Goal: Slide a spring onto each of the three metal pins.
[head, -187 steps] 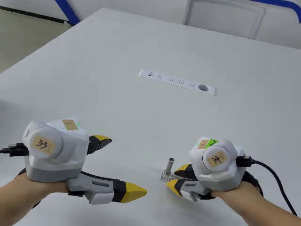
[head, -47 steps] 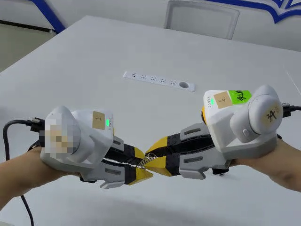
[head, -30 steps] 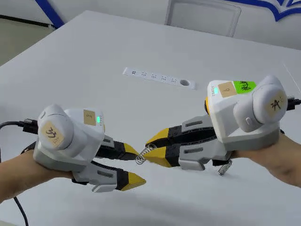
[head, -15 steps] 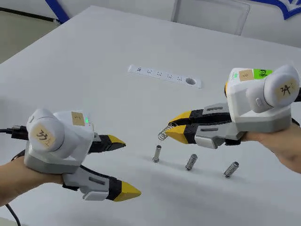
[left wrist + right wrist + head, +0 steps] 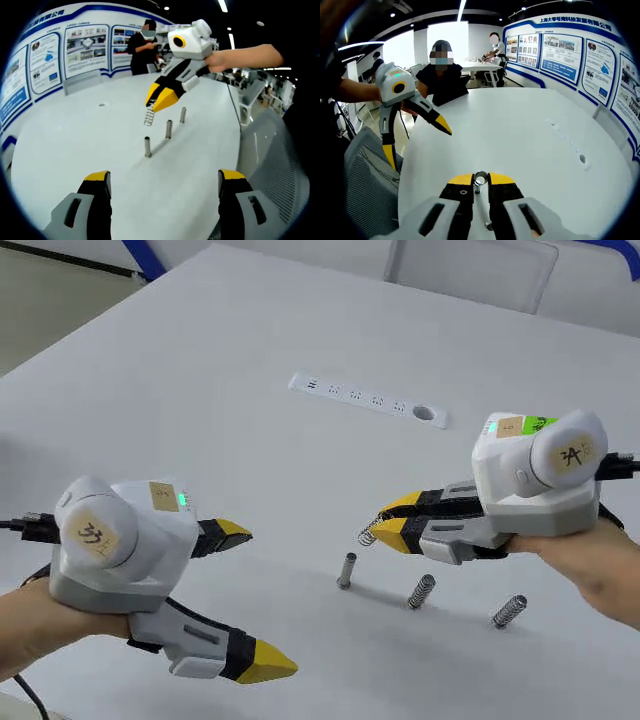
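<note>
Head view: the right gripper [image 5: 388,525] is hovering over the desk [image 5: 250,440], its jaws pinching a spring [image 5: 368,534] that is sticking out past their tips, near and above the bare pin [image 5: 346,570]. The 2 other pins, the middle pin [image 5: 421,591] and the end pin [image 5: 509,610], are carrying springs. The left gripper [image 5: 260,598] is holding its jaws spread wide, well apart from the pins.

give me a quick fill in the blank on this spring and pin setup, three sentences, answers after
1. The right gripper is ____ on a small coiled metal spring, held above the table.
2. The left gripper holds nothing, and its jaws stand wide ____.
3. The bare short metal pin stands in a row with ____ spring-covered pins.

Missing words: shut; open; two
</note>
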Tool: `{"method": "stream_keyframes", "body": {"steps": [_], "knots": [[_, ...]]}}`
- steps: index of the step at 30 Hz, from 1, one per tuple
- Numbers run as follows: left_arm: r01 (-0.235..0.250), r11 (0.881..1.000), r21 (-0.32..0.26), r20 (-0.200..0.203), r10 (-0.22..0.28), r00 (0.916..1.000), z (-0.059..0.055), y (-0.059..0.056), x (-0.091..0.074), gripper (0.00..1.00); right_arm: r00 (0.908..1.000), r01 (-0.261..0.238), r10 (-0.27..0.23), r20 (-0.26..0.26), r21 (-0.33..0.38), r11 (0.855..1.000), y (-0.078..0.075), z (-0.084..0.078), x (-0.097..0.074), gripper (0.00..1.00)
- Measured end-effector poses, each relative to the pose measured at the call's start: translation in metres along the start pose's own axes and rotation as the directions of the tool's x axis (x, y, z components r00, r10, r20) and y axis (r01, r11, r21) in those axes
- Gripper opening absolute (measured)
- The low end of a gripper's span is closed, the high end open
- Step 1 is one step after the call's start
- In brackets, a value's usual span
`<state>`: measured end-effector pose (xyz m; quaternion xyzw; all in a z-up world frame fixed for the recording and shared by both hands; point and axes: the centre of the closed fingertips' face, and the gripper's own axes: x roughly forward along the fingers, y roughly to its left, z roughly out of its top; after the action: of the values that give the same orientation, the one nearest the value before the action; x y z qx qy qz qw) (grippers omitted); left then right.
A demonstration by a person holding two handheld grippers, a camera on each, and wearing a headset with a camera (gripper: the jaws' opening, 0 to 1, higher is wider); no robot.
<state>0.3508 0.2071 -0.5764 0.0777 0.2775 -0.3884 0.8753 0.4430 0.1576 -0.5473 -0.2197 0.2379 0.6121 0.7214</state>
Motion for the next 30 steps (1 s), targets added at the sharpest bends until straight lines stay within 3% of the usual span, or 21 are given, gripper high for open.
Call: {"method": "stream_keyframes", "body": {"steps": [7, 20, 24, 26, 27, 30], "knots": [[-0.026, 0.999, -0.022, 0.011, 0.026, 0.9996, -0.002, 0.007, -0.003, 0.95, 0.9991, -0.021, 0.021, -0.036, -0.002, 1.000, 0.003, -0.005, 0.013, 0.11], [-0.039, 0.998, -0.046, 0.024, 0.040, 0.9989, -0.005, 0.011, 0.000, 0.97, 0.9938, -0.011, 0.012, -0.111, 0.014, 1.000, 0.002, -0.020, 0.026, 0.11], [-0.040, 0.998, -0.049, 0.037, 0.042, 0.9985, -0.002, 0.011, 0.002, 0.97, 0.9905, -0.021, 0.021, -0.136, -0.004, 1.000, 0.005, -0.024, 0.032, 0.11], [-0.046, 0.998, -0.046, 0.035, 0.047, 0.9983, -0.002, 0.012, 0.004, 0.97, 0.9872, -0.014, 0.005, -0.159, -0.059, 0.998, 0.003, -0.027, 0.034, 0.11], [-0.051, 0.998, -0.042, 0.032, 0.053, 0.9981, -0.002, 0.013, 0.005, 0.97, 0.9914, -0.019, 0.014, -0.130, -0.035, 0.999, 0.005, -0.021, 0.036, 0.11], [-0.049, 0.998, -0.034, 0.019, 0.050, 0.9986, -0.003, 0.014, 0.005, 0.96, 0.9828, -0.015, -0.002, -0.185, -0.090, 0.996, 0.003, -0.028, 0.040, 0.11]]}}
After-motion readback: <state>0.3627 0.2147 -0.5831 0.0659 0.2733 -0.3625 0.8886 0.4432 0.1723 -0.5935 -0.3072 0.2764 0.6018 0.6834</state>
